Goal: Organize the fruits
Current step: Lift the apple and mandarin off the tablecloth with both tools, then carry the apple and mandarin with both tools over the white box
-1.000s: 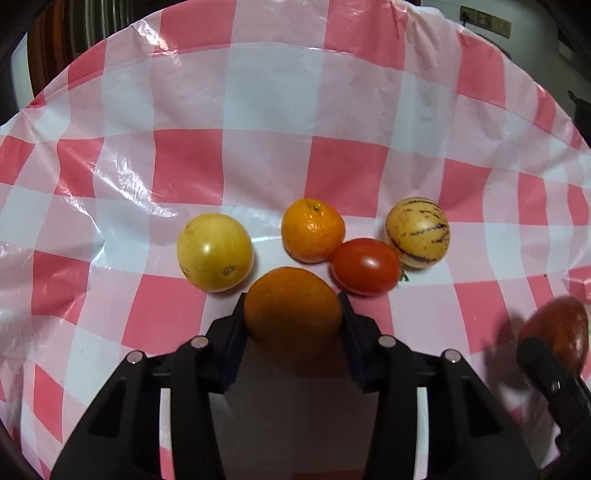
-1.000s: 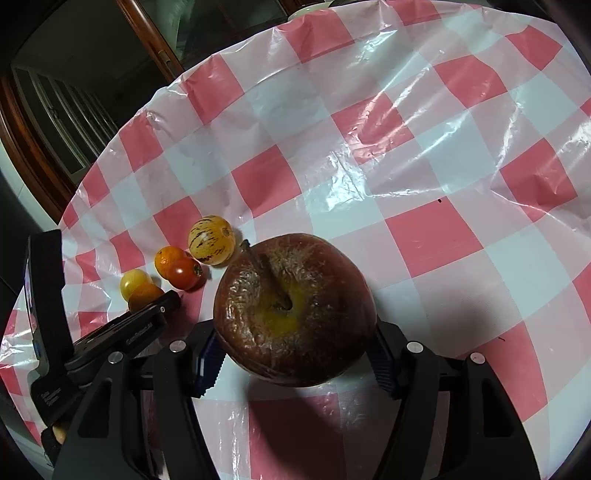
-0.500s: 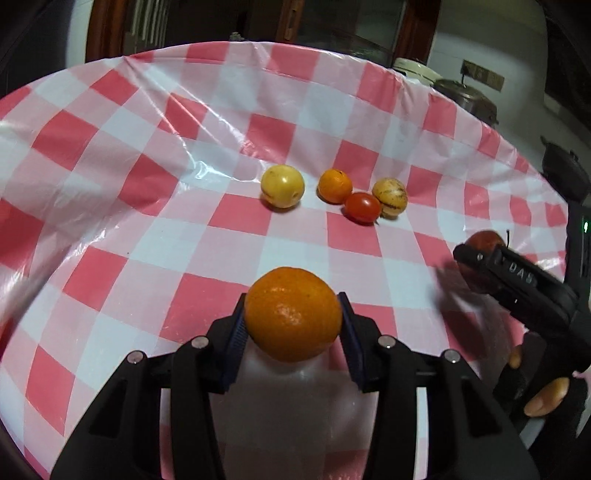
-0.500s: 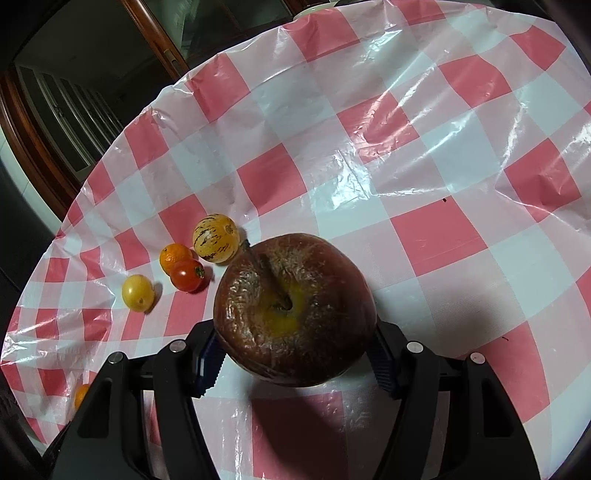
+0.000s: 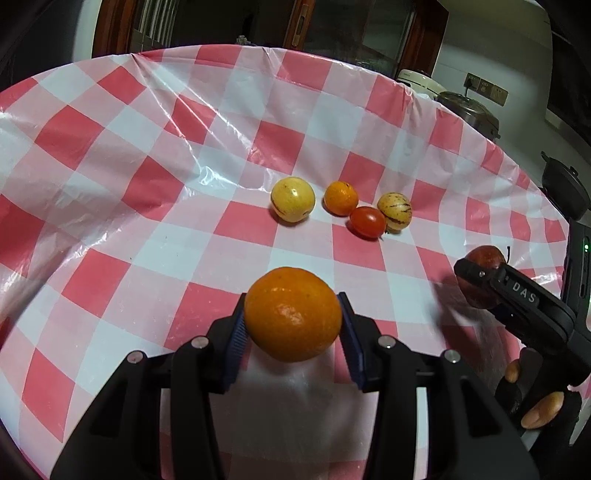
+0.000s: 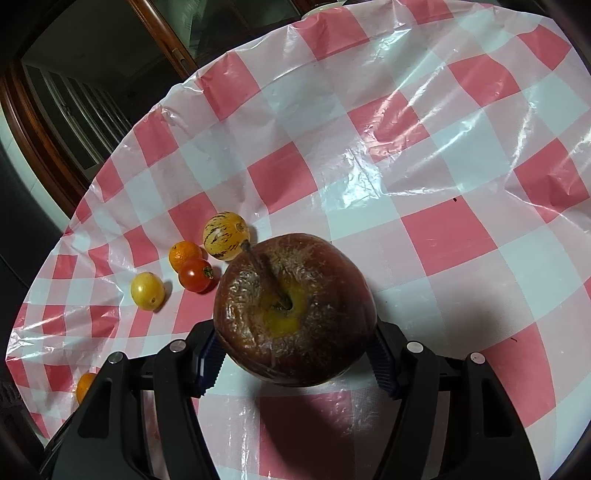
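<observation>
My left gripper [image 5: 292, 325] is shut on an orange [image 5: 293, 314] and holds it above the table, well back from the fruit group. My right gripper [image 6: 295, 354] is shut on a wrinkled dark red apple [image 6: 295, 310]; the apple also shows in the left wrist view [image 5: 484, 258]. On the cloth lie a yellow fruit [image 5: 293, 199], a small orange [image 5: 340, 198], a red tomato [image 5: 368, 222] and a striped yellow fruit [image 5: 394, 211]. The same group shows left of the apple in the right wrist view: yellow fruit [image 6: 147, 290], tomato [image 6: 195, 274].
A red-and-white checked plastic tablecloth [image 5: 147, 192] covers the round table, creased in places. Dark wooden cabinets [image 5: 351, 33] and pots [image 5: 469, 110] stand behind the far edge. The held orange shows at the lower left in the right wrist view [image 6: 85, 386].
My left gripper has pulled back and up from the fruit group with the orange still in it. The right gripper has kept the apple and hardly moved.
</observation>
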The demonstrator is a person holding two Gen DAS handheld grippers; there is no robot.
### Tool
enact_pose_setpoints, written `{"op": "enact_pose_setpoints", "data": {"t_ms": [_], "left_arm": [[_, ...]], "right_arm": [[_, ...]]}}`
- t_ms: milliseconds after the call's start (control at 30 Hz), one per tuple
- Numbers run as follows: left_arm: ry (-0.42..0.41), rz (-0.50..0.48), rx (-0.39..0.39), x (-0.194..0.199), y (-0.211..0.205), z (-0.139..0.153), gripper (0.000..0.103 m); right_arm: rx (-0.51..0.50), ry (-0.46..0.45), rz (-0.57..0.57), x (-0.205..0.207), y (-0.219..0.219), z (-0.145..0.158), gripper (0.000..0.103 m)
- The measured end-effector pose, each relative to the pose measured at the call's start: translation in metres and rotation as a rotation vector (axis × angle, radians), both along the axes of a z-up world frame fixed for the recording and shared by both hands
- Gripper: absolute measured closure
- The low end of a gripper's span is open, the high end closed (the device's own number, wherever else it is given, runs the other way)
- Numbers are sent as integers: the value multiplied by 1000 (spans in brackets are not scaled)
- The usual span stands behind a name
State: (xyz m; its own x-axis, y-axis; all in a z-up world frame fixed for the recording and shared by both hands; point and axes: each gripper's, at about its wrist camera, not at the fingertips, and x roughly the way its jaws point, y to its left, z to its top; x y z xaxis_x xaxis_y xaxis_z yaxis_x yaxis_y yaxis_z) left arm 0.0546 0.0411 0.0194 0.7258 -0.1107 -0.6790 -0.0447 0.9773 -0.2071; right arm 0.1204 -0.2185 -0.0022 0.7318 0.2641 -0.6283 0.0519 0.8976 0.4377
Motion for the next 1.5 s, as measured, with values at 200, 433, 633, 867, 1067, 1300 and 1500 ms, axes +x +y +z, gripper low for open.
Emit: {"op": "enact_pose_setpoints", "data": {"t_ms": [200, 433, 633, 867, 1067, 1300, 1500], "left_arm": [[-45, 20, 12, -5, 2, 9, 57], [-36, 7, 41, -66, -1, 12, 57], [-33, -78, 56, -141, -20, 12, 57], [-49, -244, 113, -203, -72, 19, 57], [-49, -354, 158, -236, -112, 18, 57], [-51, -482, 233, -270, -160, 11, 57], [-89, -619, 284, -308, -203, 15, 57]], "right_arm": [[3, 6, 10, -4, -1, 1, 38], [-28, 44, 21, -80, -2, 11, 38], [-82, 40, 61, -183, -4, 22, 38], [-140, 60, 80, -267, -24, 19, 38], [-180, 36, 70, -327, -49, 20, 38], [-212, 15, 29, -382, -83, 21, 38], [-190, -28, -38, -442, -128, 19, 38]]}}
